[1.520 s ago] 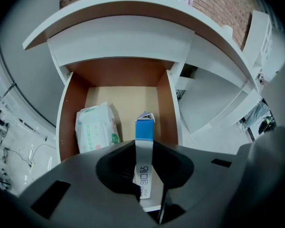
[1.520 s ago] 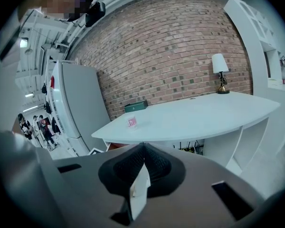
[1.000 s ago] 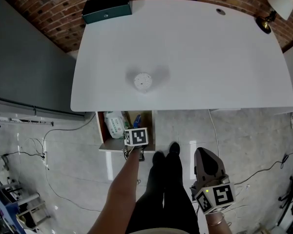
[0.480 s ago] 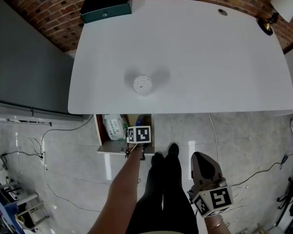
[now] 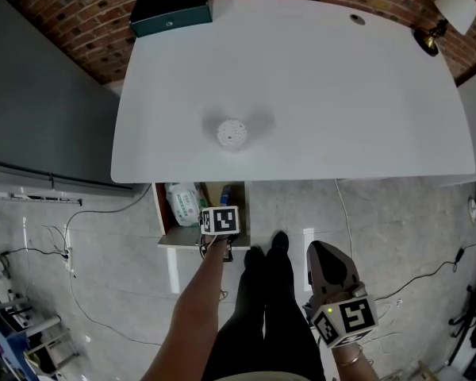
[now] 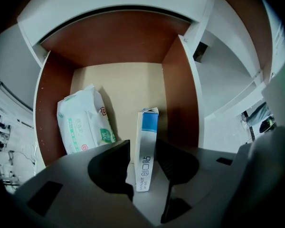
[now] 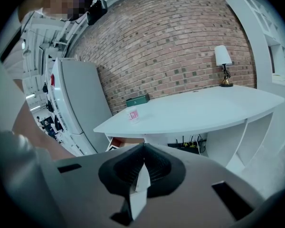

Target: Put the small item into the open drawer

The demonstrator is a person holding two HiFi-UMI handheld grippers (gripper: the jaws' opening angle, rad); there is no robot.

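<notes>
One slim blue-and-white box [image 6: 147, 127] is the whole story here, and it is sitting inside the open drawer [image 6: 180, 94], standing on its narrow edge in the drawer's right half, close by the right wall. The left gripper [image 6: 145, 148] is right at the drawer's front lip and its jaws are opening, with the box between them but the pads no longer squeezing it. A soft green-and-white wipes pack [image 6: 83, 122] fills the drawer's left side, apart from the box.

The right gripper [image 7: 143, 167] hangs well away from the drawer, low beside the person's legs, jaws pressed together on nothing.

As for the box itself, it looks like a light printed card carton: stiff along its edges, easily dented on the broad faces, and smooth enough to slide under a loose pinch. Balanced on edge like that, it could tip towards the wipes pack. If it needs retaking, I'd take it across the two broad faces near mid-length, with gentle pressure only.
</notes>
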